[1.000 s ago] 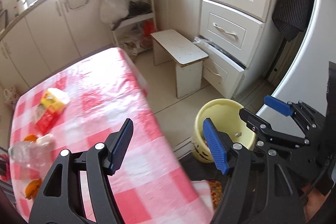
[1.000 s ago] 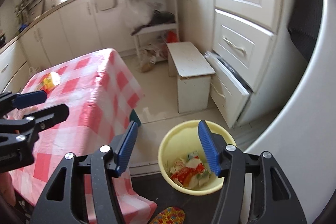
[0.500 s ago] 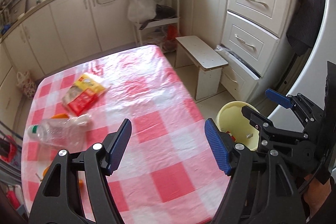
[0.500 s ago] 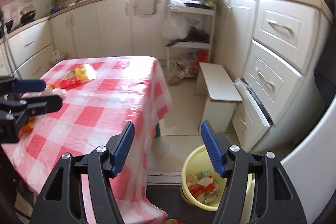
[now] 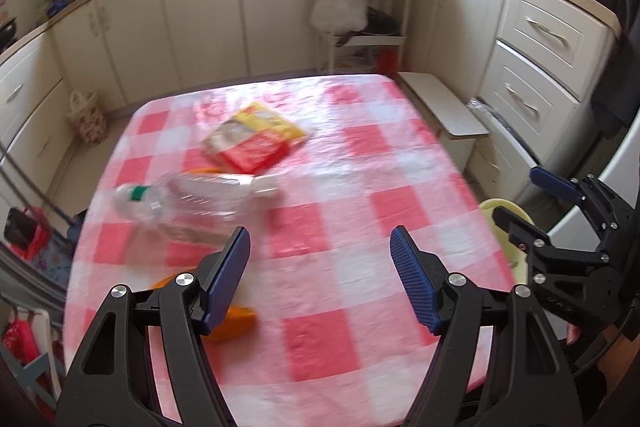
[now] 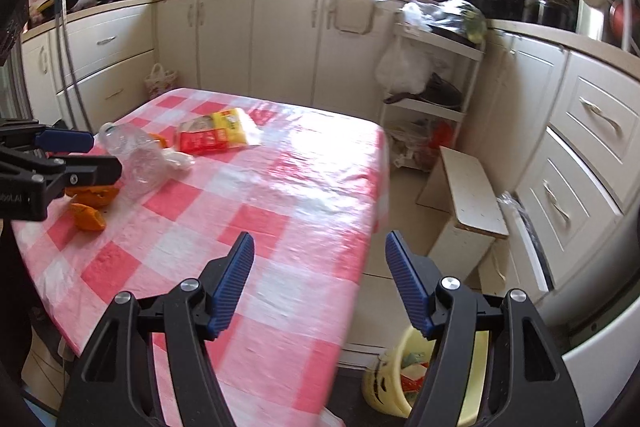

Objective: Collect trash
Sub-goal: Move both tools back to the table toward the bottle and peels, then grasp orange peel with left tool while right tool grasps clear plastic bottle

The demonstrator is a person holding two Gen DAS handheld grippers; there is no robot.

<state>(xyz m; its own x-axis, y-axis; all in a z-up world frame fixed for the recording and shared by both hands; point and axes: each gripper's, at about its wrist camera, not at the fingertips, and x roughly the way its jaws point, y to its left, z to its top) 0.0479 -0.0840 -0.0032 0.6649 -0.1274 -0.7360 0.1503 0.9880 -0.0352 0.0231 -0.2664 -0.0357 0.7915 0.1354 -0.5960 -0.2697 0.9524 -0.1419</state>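
Checked tablecloth point(image 5: 360, 287) lies nearest you, your left gripper point(image 5: 320, 283) spread and empty, your right gripper point(image 6: 320, 283) empty, jaws opening. Step, likely: fetching more trash. Beyond: orange peel point(image 6: 90, 217), crushed bottle point(image 5: 188, 203), snack packet point(image 5: 252, 143). Next, line up over one. Floor: yellow bin point(image 6: 384, 383); cabinets behind.

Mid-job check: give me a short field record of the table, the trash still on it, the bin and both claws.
table: red-and-white checked tablecloth
trash on table: clear crushed plastic bottle; yellow-and-red snack wrapper; orange peel pieces
bin: yellow plastic bucket on floor by table, wrappers inside
left claw: open, empty, over table
right claw: opening, nothing between its jaws, at table edge
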